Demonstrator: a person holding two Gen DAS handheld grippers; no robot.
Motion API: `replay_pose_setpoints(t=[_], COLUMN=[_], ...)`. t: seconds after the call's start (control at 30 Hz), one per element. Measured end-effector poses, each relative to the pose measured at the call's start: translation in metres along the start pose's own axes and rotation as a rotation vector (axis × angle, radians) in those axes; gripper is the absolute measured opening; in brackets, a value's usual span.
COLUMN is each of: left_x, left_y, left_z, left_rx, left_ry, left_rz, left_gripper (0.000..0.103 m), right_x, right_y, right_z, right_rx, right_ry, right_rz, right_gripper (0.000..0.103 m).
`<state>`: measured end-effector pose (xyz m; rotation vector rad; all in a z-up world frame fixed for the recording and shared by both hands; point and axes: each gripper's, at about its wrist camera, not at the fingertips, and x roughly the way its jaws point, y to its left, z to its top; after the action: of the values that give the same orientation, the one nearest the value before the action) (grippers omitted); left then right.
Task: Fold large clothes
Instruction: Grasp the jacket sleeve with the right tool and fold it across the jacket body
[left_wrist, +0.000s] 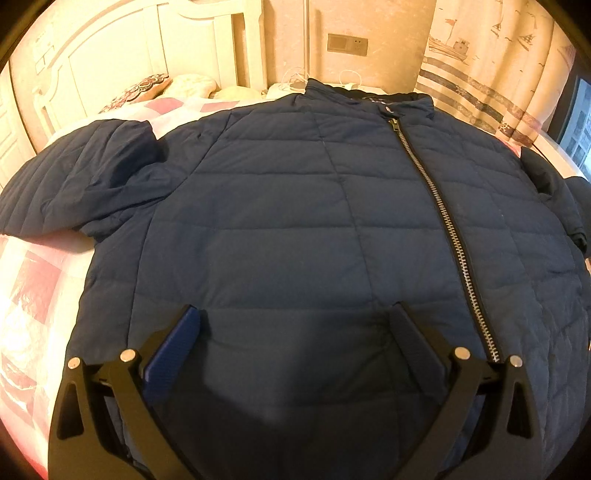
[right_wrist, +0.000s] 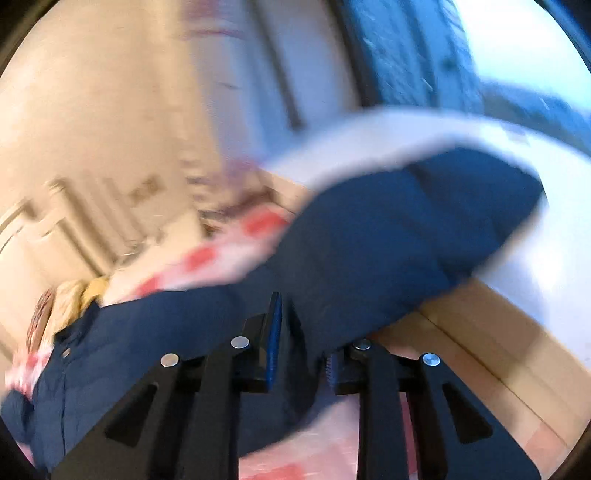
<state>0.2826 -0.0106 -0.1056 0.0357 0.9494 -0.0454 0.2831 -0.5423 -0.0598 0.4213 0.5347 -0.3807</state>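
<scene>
The navy quilted jacket (left_wrist: 295, 221) lies front-up and zipped on the pink patchwork bedspread (left_wrist: 33, 295), filling the centre of the left wrist view, collar toward the top. The left gripper (left_wrist: 295, 325) hovers low over its hem at the bottom of the frame, fingers spread wide with nothing between them. In the blurred right wrist view, the right gripper (right_wrist: 286, 343) at bottom centre is tilted and clamped on a fold of the jacket's sleeve (right_wrist: 406, 236), which stretches to the upper right.
</scene>
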Motion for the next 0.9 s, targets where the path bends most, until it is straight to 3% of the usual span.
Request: replay_pose_setpoints(t=[0.2, 0.37, 0.5, 0.53, 0.6, 0.63, 0.67, 0.77, 0.9], left_x=[-0.003, -0.004, -0.004, -0.004, -0.005, -0.005, -0.005, -0.005, -0.006], left_y=[0.003, 0.003, 0.004, 0.004, 0.004, 0.005, 0.004, 0.004, 0.005], left_z=[-0.003, -0.003, -0.003, -0.003, -0.003, -0.003, -0.003, -0.003, -0.003], left_rx=[-0.007, -0.011, -0.015, -0.016, -0.017, -0.018, -0.018, -0.018, -0.022], left_ry=[-0.006, -0.011, -0.013, -0.014, -0.015, -0.015, -0.016, -0.015, -0.018], left_rz=[-0.01, -0.014, -0.021, -0.022, -0.024, -0.025, -0.025, -0.024, -0.031], left_gripper=[0.101, 0.101, 0.101, 0.101, 0.101, 0.101, 0.101, 0.101, 0.101], right_x=[-0.026, -0.023, -0.007, 0.001, 0.021, 0.022, 0.021, 0.014, -0.024], right_y=[0.132, 0.229, 0.292, 0.302, 0.31, 0.312, 0.31, 0.298, 0.262], right_z=[-0.005, -0.047, -0.106, -0.124, -0.15, -0.156, -0.156, -0.15, -0.137], right_rx=[-0.269, -0.432, -0.646, -0.699, -0.764, -0.793, -0.798, -0.75, -0.623], right_ry=[-0.036, 0.071, 0.21, 0.273, 0.366, 0.355, 0.352, 0.443, 0.427], right_rz=[0.202, 0.378, 0.416, 0.4, 0.361, 0.349, 0.352, 0.396, 0.461], right_gripper=[0.023, 0.023, 0.024, 0.024, 0.038, 0.039, 0.045, 0.079, 0.08])
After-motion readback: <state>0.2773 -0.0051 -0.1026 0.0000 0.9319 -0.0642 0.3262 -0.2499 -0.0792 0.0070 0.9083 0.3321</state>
